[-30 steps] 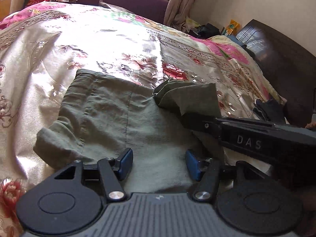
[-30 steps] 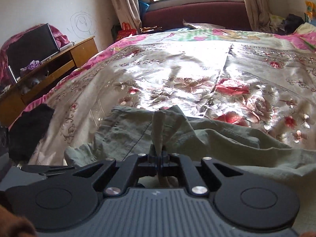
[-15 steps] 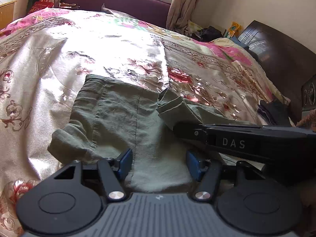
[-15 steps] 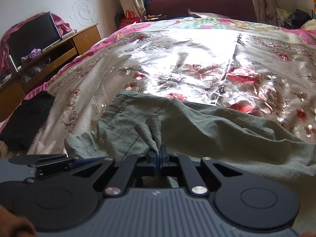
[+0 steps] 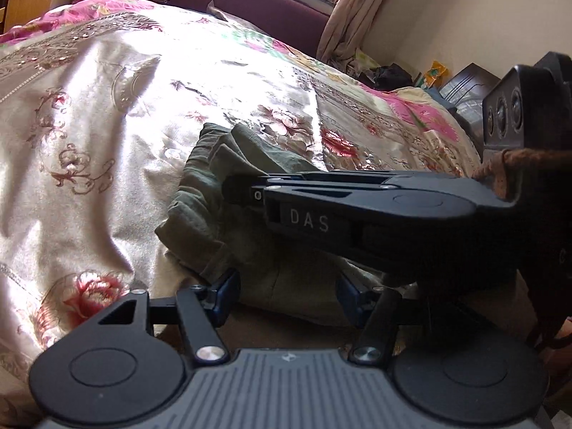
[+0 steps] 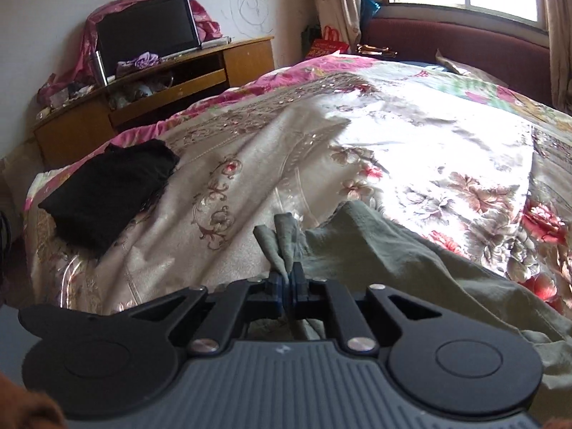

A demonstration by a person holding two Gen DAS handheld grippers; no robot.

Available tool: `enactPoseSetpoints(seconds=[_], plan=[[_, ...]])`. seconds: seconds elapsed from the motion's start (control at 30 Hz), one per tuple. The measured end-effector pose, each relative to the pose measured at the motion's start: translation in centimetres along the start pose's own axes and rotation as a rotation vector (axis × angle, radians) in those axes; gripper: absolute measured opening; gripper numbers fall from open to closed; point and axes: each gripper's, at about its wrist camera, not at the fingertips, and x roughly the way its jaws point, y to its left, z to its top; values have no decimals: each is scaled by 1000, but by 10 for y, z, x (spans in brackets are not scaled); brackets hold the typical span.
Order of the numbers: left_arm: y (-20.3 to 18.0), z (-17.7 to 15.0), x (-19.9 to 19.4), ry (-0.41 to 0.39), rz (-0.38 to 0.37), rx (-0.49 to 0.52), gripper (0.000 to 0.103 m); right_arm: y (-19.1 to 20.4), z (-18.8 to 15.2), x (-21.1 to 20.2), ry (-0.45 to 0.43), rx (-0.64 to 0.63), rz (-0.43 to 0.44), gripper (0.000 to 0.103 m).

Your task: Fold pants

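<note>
Olive pants (image 6: pixel 411 261) lie bunched on the floral bedspread (image 5: pixel 89 136), partly hidden behind the right gripper (image 6: pixel 286 282), whose opening jaws still pinch cloth; left gripper (image 5: pixel 286 291) stands apart, empty.

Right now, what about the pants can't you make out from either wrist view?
- Left wrist view: the right gripper crosses in front of the pants; their right part is hidden.
- Right wrist view: the right gripper's opening jaws, cloth between them, and its body cover the pants' near edge.
- The pants' full length: cut off at the right edge.
- Whether the fold lies flat: unclear.
</note>
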Motion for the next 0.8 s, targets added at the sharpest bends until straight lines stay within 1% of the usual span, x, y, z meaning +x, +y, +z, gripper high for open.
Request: enactPoseSetpoints(seconds=[0.03,0.07,0.1,0.13,0.2,0.27,0.3,0.33,0.37,0.4,0.43,0.5,0.53,0.57,0.6,0.63,0.67,0.7,0.73,0.77,0.8], plan=[[2,-1,-3,6,-1,-3,72,0,-3,3,19,4,3,12],[3,-3,-6,9,7,1,72,-1,-5,4,33,14,9,16],[3,-5,-9,11,20,10,72,-5,-8,2,48,44,25,22],[2,-6,-13,15,32,23,72,-9,-11,-5,46,79,41,23],[-1,-7,-21,16,49,54,72,-19,-16,-26,20,142,61,28],[-8,-3,-29,-5,68,100,72,-32,-22,-55,-30,193,70,33],[-13,2,-33,-22,67,131,73,-42,-25,-73,-67,225,59,38],[-19,8,-35,-40,59,159,73,-52,-29,-86,-92,252,35,39],[-24,15,-35,-64,51,183,74,-65,-34,-97,-107,278,-7,40],[-30,21,-33,-86,45,197,79,-76,-38,-104,-114,295,-54,40],[-36,29,-28,-111,34,209,80,-88,-42,-107,-111,307,-91,40],[-48,43,-10,-137,-2,235,81,-114,-49,-104,-71,353,-154,42],[-53,46,3,-142,-4,257,82,-123,-52,-100,-58,366,-155,41],[-57,47,18,-131,18,278,82,-130,-55,-95,-51,372,-164,40],[-57,48,32,-108,35,292,82,-138,-59,-86,-29,374,-200,40],[-54,47,51,-59,51,298,82,-146,-62,-77,5,374,-237,40],[-49,44,64,-9,75,290,82,-153,-64,-69,32,366,-257,38],[-41,39,78,60,112,279,82,-162,-70,-60,64,362,-300,36],[-33,32,85,103,140,280,82,-170,-73,-54,87,360,-336,35],[-29,26,85,110,139,296,81,-177,-74,-49,102,351,-348,32],[-28,22,79,107,138,314,81,-183,-74,-48,101,347,-350,32]])
